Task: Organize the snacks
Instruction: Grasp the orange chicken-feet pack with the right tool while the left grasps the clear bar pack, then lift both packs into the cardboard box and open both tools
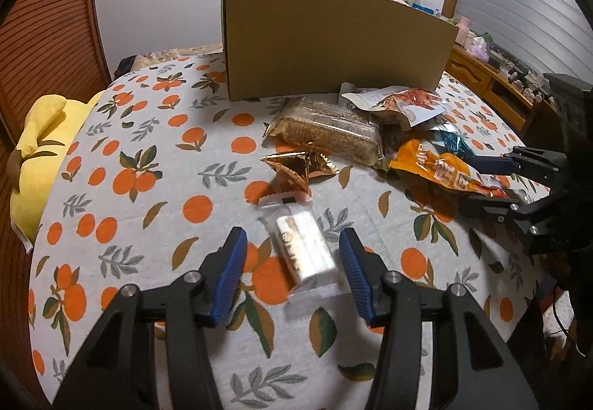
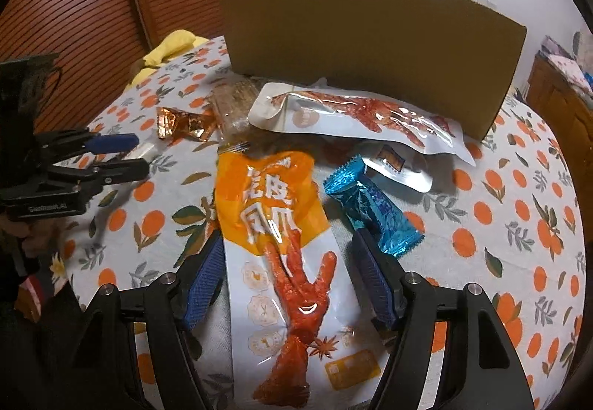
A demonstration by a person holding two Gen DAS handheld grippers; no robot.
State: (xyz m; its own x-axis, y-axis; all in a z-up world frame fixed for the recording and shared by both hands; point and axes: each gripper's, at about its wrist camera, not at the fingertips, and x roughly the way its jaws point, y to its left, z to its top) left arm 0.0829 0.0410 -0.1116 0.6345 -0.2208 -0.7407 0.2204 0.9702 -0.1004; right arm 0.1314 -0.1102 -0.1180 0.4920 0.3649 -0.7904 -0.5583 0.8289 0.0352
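My left gripper (image 1: 292, 243) is open, its blue fingers on either side of a clear-wrapped white roll snack (image 1: 302, 252) lying on the orange-print cloth. My right gripper (image 2: 287, 247) is open around an orange and white chicken-foot packet (image 2: 276, 232), which also shows in the left wrist view (image 1: 441, 171). Beyond lie a gold foil packet (image 1: 298, 165), a wafer pack (image 1: 330, 130), a white chicken-foot pouch (image 2: 355, 117) and a blue foil bar (image 2: 374, 208). A cardboard box (image 1: 333, 43) stands at the back.
The round table (image 1: 122, 224) has an orange-fruit cloth. A yellow plush (image 1: 40, 154) sits at its left edge. A wooden louvred door (image 2: 92, 2) is behind left; a wooden sideboard (image 1: 493, 83) with small items is at the right.
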